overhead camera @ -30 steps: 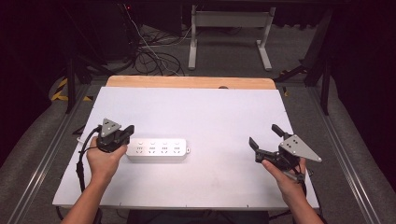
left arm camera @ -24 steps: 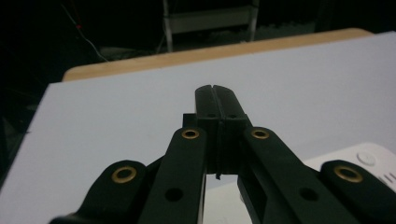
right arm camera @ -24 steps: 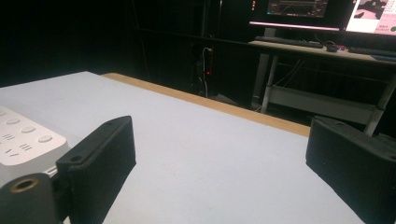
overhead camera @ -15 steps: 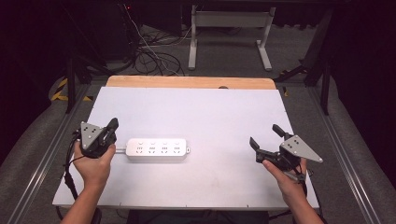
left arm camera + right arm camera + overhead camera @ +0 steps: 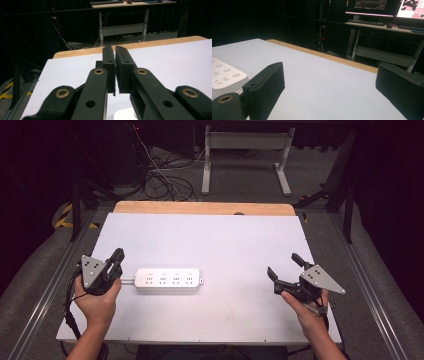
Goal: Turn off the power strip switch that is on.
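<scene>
White board covers the table, with a wooden edge along the far side and dark floor, cables and a desk frame beyond.

At the left, the left gripper is held in the person's left hand near the board's left edge. In the left gripper view its jaws stand almost together, a thin slit between the pads and nothing in it.

Just to its right lies the power strip, flat on the board, sockets up. Its long axis runs left to right across the table, and its left end, with a short stub, points at that gripper and sits just beside it.

Well to the right, the right gripper rests in the right hand, jaws spread wide and empty, aimed back toward the strip's far end.

The left gripper is clearly the nearer; any grasp would likely come at the strip's left end.
</scene>
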`<state>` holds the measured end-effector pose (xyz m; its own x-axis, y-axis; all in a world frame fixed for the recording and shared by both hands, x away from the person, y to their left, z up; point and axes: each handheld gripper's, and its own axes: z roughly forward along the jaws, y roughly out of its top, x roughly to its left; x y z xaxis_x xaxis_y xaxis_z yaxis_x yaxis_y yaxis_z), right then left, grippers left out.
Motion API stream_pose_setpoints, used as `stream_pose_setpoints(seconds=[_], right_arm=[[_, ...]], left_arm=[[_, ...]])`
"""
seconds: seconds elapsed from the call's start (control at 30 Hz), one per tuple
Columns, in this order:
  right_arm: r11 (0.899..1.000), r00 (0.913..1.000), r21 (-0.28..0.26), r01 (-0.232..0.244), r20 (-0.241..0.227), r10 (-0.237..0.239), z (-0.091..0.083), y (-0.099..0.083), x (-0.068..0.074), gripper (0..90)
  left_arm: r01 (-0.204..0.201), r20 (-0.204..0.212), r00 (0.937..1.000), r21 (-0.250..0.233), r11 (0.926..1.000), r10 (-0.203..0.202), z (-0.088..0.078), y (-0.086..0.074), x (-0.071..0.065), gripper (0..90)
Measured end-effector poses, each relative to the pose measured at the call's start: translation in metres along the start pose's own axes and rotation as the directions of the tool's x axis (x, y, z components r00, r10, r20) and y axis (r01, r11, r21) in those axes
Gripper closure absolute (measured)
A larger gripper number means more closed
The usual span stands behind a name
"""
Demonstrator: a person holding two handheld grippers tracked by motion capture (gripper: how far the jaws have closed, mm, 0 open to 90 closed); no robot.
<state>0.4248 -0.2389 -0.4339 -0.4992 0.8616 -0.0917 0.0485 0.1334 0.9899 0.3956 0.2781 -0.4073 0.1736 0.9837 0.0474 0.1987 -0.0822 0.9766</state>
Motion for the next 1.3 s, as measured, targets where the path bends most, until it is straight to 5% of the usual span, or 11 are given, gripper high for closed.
stream_pose_setpoints(seconds=[0.2,0.27,0.33,0.37,0.43,0.5,0.63,1.3], right_arm=[[1.0,1.0,-0.003,-0.002,0.001,0.002,-0.001,0.0,0.0,8.9],[1.0,1.0,0.0,-0.002,0.001,0.002,0.0,0.0,0.0,9.0],[1.0,1.0,0.0,-0.002,0.002,0.002,0.0,0.0,0.0,9.0],[1.0,1.0,0.001,-0.001,0.004,0.001,-0.001,0.0,0.0,8.9],[1.0,1.0,0.003,0.002,0.009,-0.002,-0.001,0.0,0.0,8.9],[1.0,1.0,0.002,0.003,0.009,-0.003,-0.001,0.0,-0.001,8.9],[1.0,0.9999,0.004,0.004,0.013,-0.004,-0.001,0.0,-0.001,9.0],[1.0,0.9999,0.002,0.002,0.011,-0.002,-0.001,0.0,-0.001,8.8]], left_arm=[[0.009,-0.01,0.9999,0.002,1.0,-0.009,0.007,-0.002,-0.001,67.3],[0.027,-0.025,0.9993,-0.002,0.9996,-0.027,0.01,-0.002,-0.001,48.5],[0.033,-0.017,0.9993,-0.019,0.9993,-0.033,0.012,-0.001,-0.001,40.6],[0.023,-0.011,0.9997,-0.022,0.9995,-0.023,0.012,-0.001,-0.001,25.3],[0.025,-0.018,0.9995,-0.031,0.9992,-0.026,0.011,-0.001,-0.001,21.1],[0.029,-0.045,0.9985,-0.038,0.9989,-0.031,0.011,0.0,-0.002,6.1],[0.018,-0.077,0.9968,-0.037,0.9991,-0.021,0.011,0.0,-0.003,5.5],[0.017,-0.054,0.9984,-0.015,0.9997,-0.018,0.012,-0.002,-0.003,4.6]])
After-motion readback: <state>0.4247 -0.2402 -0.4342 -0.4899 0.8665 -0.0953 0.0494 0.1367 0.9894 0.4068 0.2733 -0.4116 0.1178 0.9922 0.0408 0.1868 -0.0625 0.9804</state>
